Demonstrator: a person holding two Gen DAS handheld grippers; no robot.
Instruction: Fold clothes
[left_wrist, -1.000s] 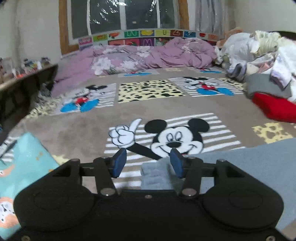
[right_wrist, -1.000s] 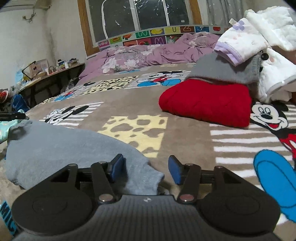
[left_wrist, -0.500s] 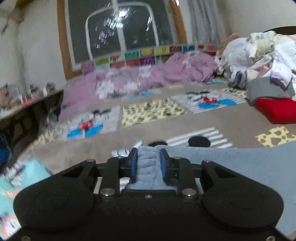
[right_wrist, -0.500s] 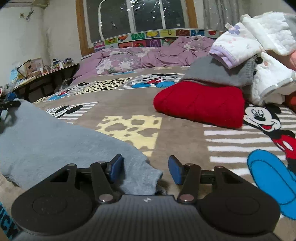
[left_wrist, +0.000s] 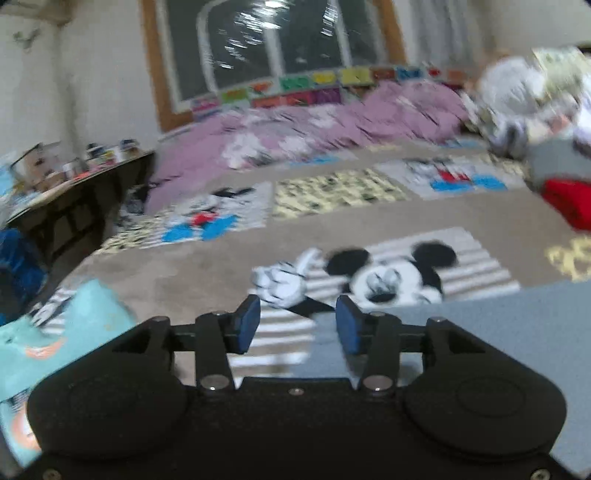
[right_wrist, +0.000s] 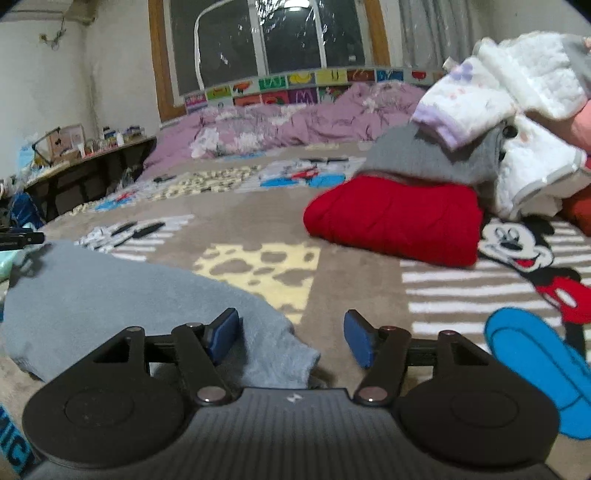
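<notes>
Both grippers just let their jaws spread. The left gripper (left_wrist: 298, 325) is open over the grey sweater (left_wrist: 498, 325), whose edge lies between its 2 pads, not pinched. The right gripper (right_wrist: 291, 338) is spread too, the sweater's cuff (right_wrist: 284, 354) loose between its pads. The sweater lies flat on the Mickey blanket (right_wrist: 258, 221). Beyond the sweater sits a folded red garment (right_wrist: 399, 218) under a clothes pile (right_wrist: 498, 110), then the purple duvet (right_wrist: 277, 125).

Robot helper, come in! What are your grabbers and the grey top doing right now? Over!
Left gripper open, just let go. Right gripper open, widening. Grey top flat on blanket, cuff between right fingers. Nothing in the way.
</notes>
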